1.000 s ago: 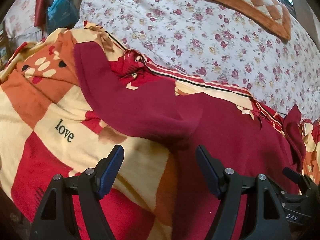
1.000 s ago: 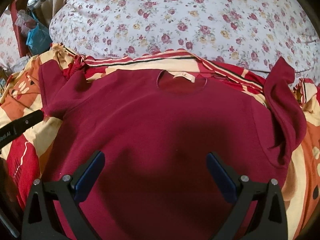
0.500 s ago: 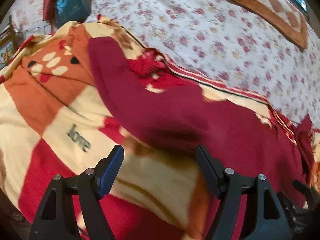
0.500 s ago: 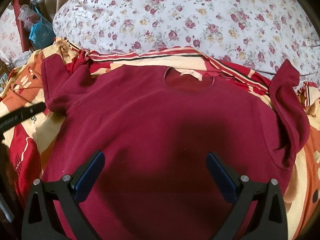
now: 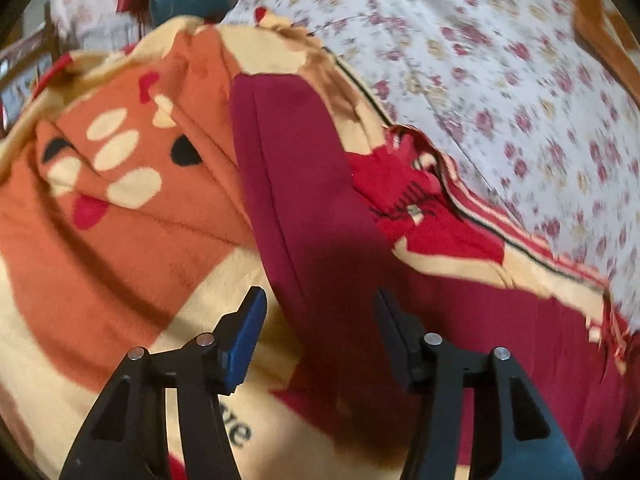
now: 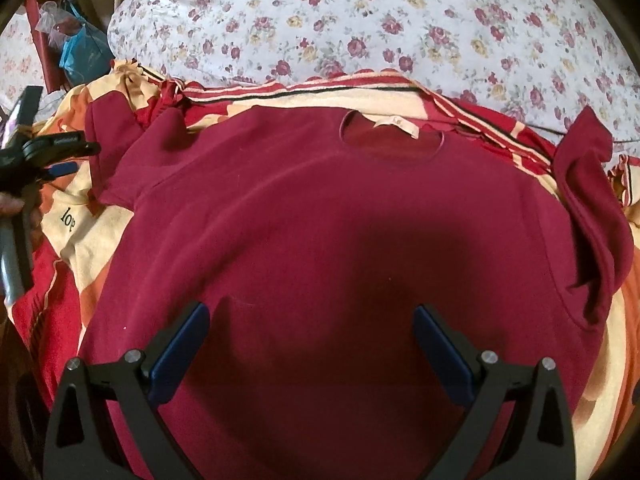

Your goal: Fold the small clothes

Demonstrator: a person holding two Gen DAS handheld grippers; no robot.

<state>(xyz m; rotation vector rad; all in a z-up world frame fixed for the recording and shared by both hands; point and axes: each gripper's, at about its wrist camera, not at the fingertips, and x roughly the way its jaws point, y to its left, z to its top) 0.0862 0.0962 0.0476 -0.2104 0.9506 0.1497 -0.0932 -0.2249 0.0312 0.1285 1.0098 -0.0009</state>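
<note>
Bed-top sweater (image 6: 320, 240), neckline pointing away

The left wrist camera is looking steeply down past the left gripper (image 5: 318, 322), close over the sweater (image 5: 304, 216) sleeve; its picture is blurred, so detail is probably unreliable. The right wrist camera is looking down past the right gripper (image 6: 310, 340) at the sweater's body. Both are sharing the sleeve and blanket (image 5: 120, 240).
</note>
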